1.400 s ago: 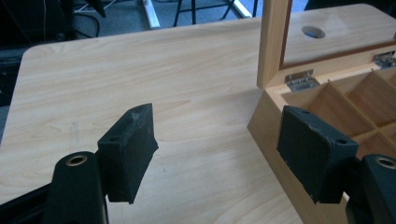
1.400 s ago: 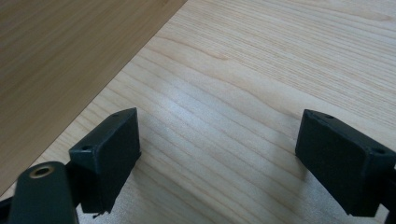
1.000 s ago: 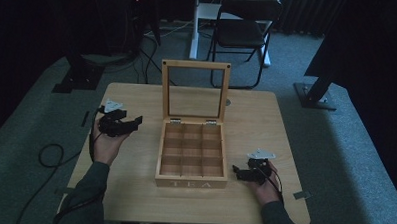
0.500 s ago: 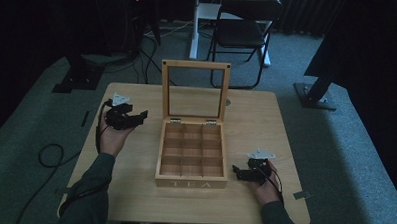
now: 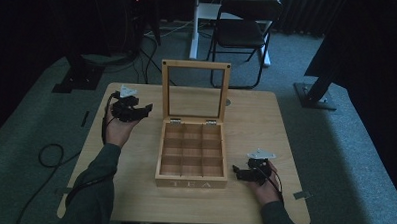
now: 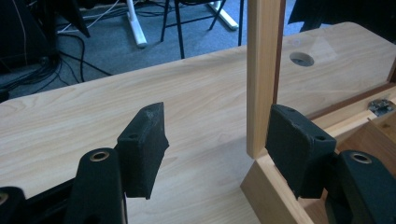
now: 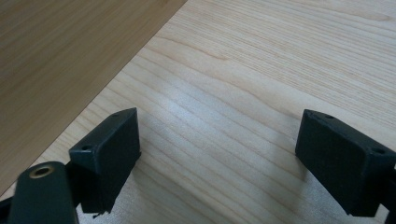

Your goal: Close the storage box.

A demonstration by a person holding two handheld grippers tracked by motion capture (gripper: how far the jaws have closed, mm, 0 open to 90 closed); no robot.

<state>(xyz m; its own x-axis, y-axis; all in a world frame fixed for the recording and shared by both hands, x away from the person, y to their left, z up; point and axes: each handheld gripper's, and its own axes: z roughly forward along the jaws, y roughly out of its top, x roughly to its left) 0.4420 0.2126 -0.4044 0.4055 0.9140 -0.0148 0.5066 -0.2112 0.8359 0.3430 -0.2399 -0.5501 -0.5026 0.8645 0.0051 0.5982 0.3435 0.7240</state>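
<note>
Left tool (image 5: 145, 110) hovered beside the raised lid (image 5: 194, 91) of the wooden tea box (image 5: 191, 181), its two black jaws spread and just then closing in. In the left gripper view (image 6: 212, 140) the lid frame's pale upright post (image 6: 261, 70) stood between those blocky, matte pads (image 6: 144, 144), close to the right-hand one; whether that pad touched the wood I could not quite tell, and the other pad stood well clear, so nothing was pinched.

That box sat mid-worktop (image 5: 266, 119), square, light timber, split into a grid of small compartments, with "TEA" lettered on its front wall. Its lid stood upright on two small metal hinges (image 5: 175, 120), a thin wooden frame around a clear pane.

Right tool (image 5: 236, 172) rested low just beside the box's front right corner, jaws spread wide over bare, finely grained wood in the right gripper view (image 7: 217, 154), gripping nothing. A grey three-cornered plate (image 5: 261, 154) capped it.

Around the scene: a round cable hole (image 6: 301, 58) in the worktop behind the lid, a folding chair (image 5: 242, 33) beyond on grey carpet, and loose black cables (image 5: 47, 154) trailing off to the left.
</note>
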